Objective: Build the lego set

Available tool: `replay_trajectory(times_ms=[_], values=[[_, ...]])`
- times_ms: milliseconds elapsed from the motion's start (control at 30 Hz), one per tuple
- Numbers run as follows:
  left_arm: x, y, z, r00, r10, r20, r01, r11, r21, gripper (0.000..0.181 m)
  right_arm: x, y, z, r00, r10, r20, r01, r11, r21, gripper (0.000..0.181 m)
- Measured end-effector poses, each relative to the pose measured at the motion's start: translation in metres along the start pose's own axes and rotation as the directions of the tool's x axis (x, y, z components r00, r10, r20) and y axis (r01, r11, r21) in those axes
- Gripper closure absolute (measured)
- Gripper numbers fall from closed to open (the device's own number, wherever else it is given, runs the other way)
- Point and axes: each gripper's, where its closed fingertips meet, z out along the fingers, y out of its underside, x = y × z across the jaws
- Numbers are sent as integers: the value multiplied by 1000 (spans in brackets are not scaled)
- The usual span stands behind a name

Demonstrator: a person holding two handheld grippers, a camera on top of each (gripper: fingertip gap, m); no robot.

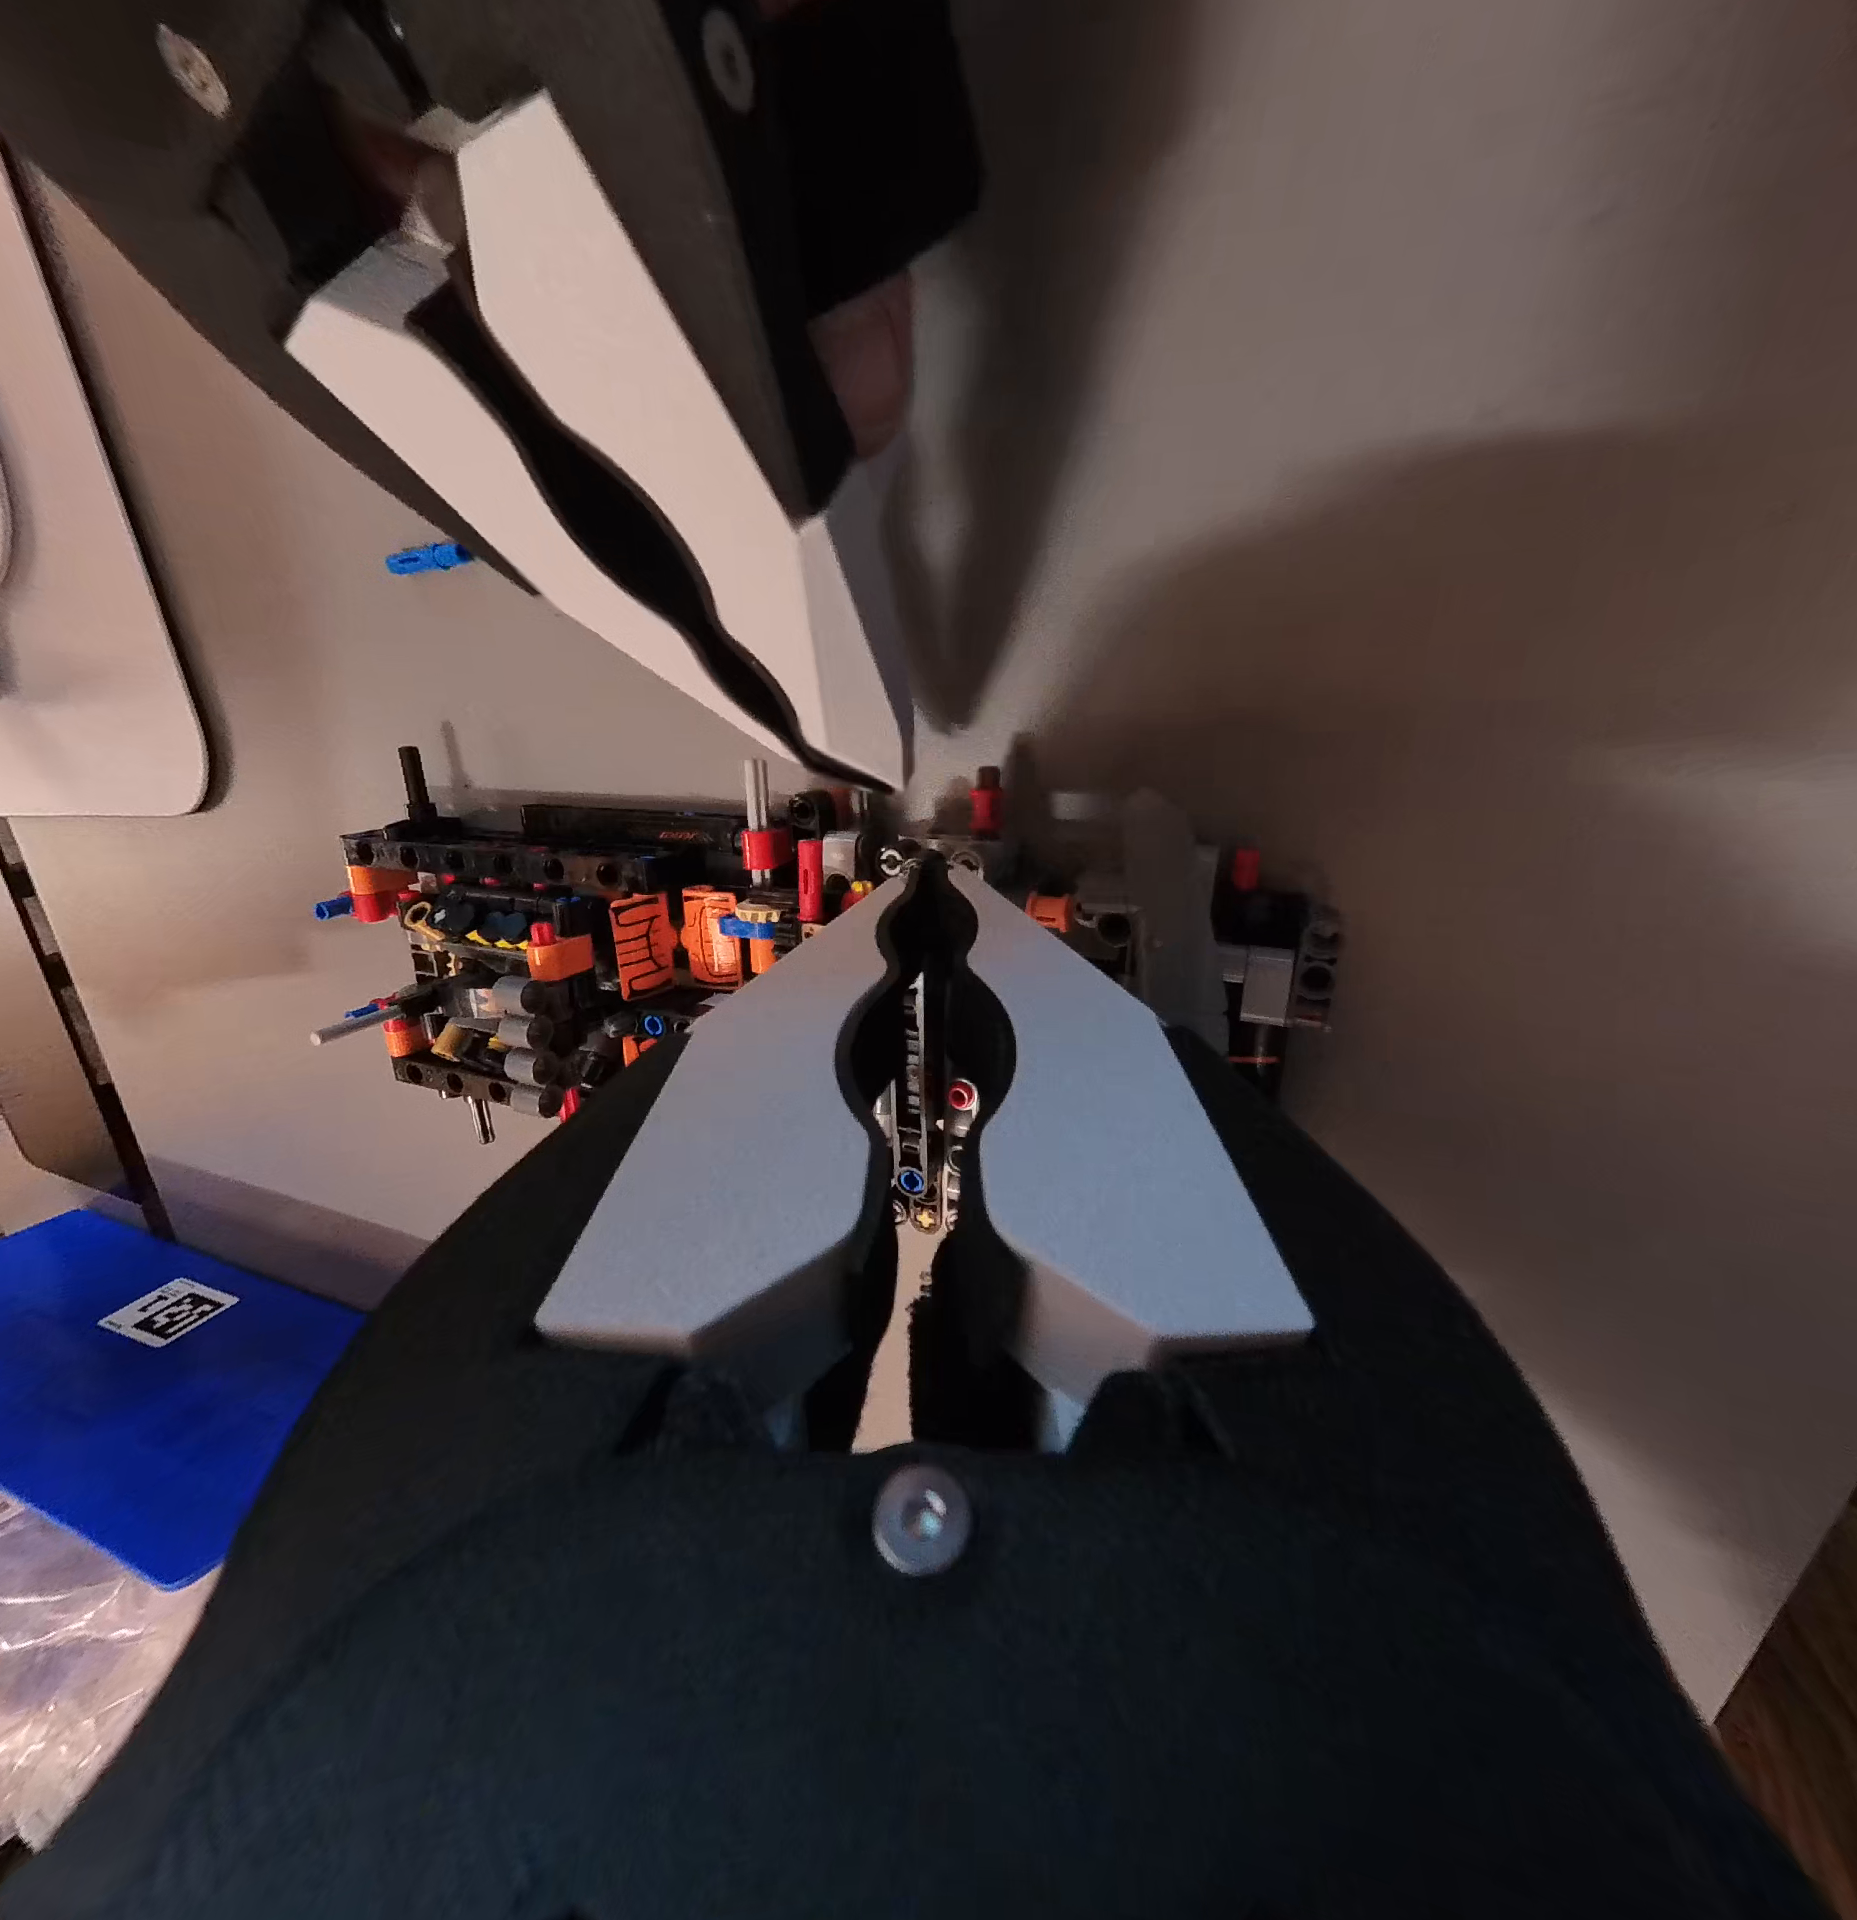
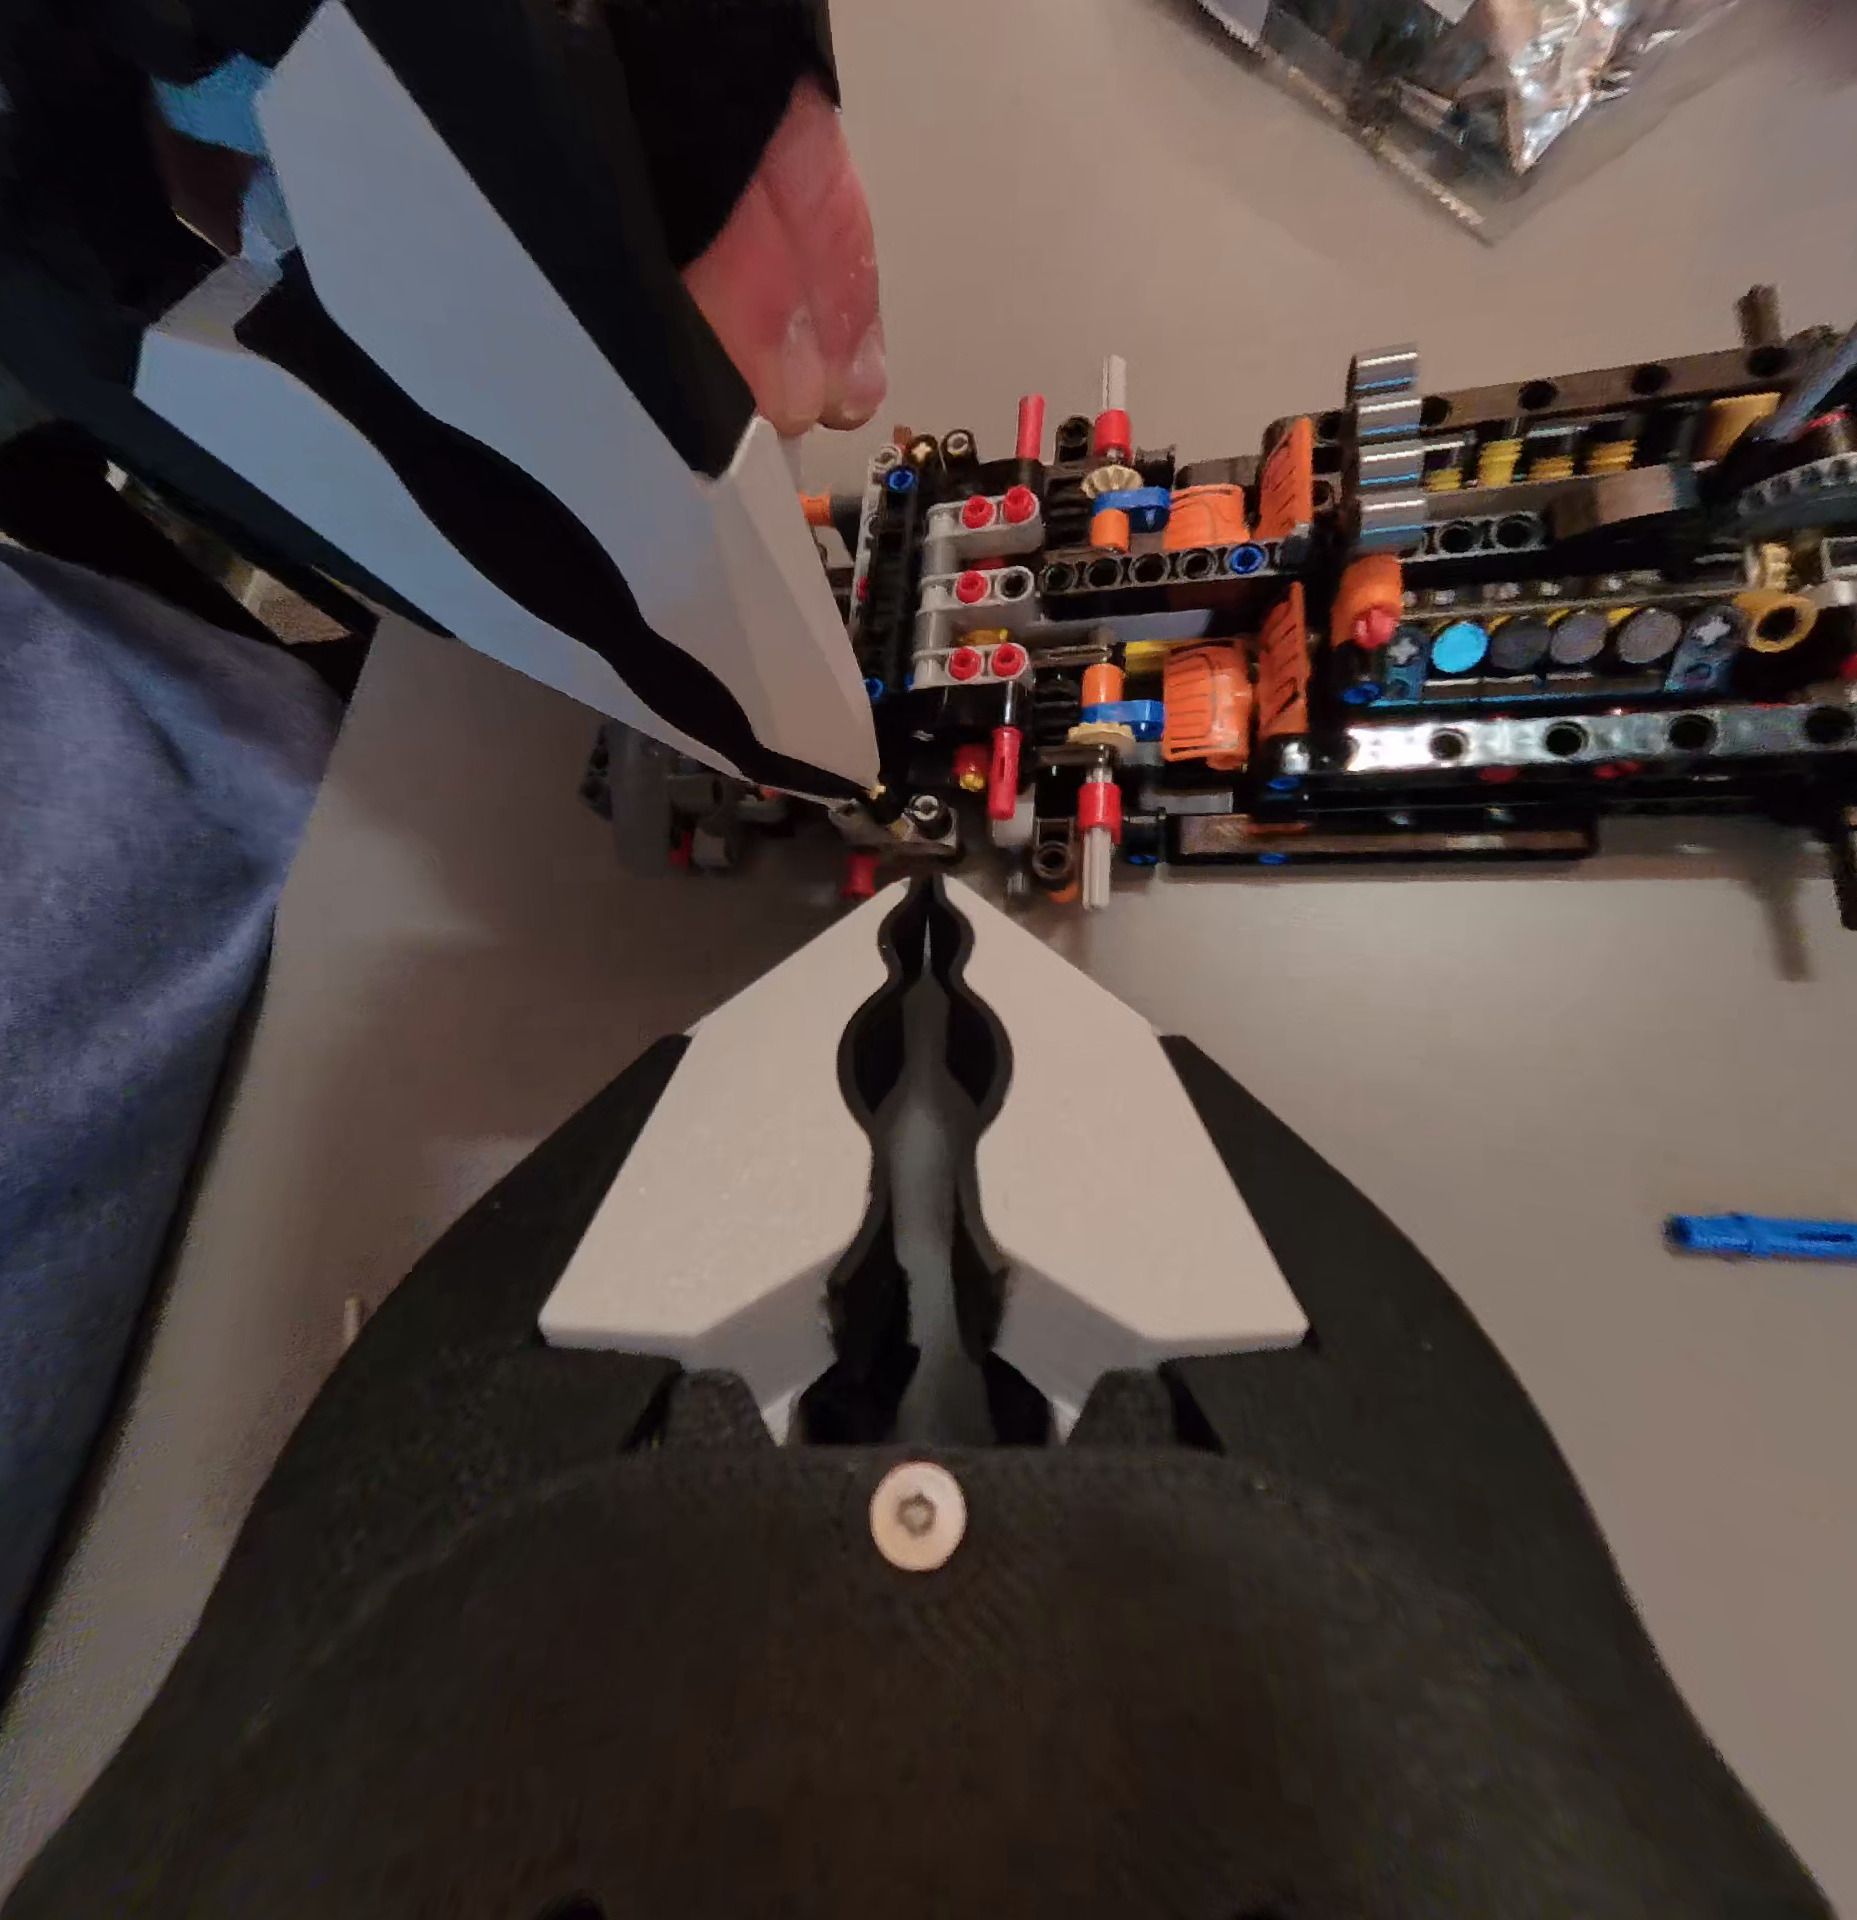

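Observation:
The lego build (image 1: pixel 550 935), a long black frame with orange, red and grey parts, lies on the pale table and also shows in the right wrist view (image 2: pixel 1319 623). My left gripper (image 1: pixel 929 868) is shut, with its tips on a small tan and black piece (image 2: pixel 919 816) at the near end of the build. In the right wrist view it (image 2: pixel 872 795) comes in from the upper left. My right gripper (image 2: pixel 929 883) is shut and empty, with its tips just short of that same end. In the left wrist view it (image 1: pixel 896 787) reaches down from the upper left.
A loose blue pin (image 2: pixel 1776 1238) lies on the table apart from the build and also shows in the left wrist view (image 1: pixel 430 558). A blue lid (image 1: pixel 145 1382) and plastic bags (image 1: pixel 51 1662) lie at the left. More bags (image 2: pixel 1526 94) lie beyond the build. The table edge (image 1: pixel 1724 1725) is at the right. Both grippers' tips are close together, under 4 cm apart.

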Motion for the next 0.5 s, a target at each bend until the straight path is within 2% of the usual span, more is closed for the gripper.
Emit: replay_trajectory(times_ms=[67, 200, 500], values=[[0, 0, 0, 1000, 0, -2, 0, 1000, 2, 181, -1, 1, 2, 1000, -14, 3, 14, 1000, -1, 170], [0, -1, 0, 1000, 1, -1, -1, 1000, 4, 181, -11, 4, 10, 998, -51, 29, 52, 998, -32, 181], [0, -3, 1, 1000, 24, 5, -24, 1000, -15, 181, -16, 2, 10, 998, -47, 50, 47, 999, -9, 181]])
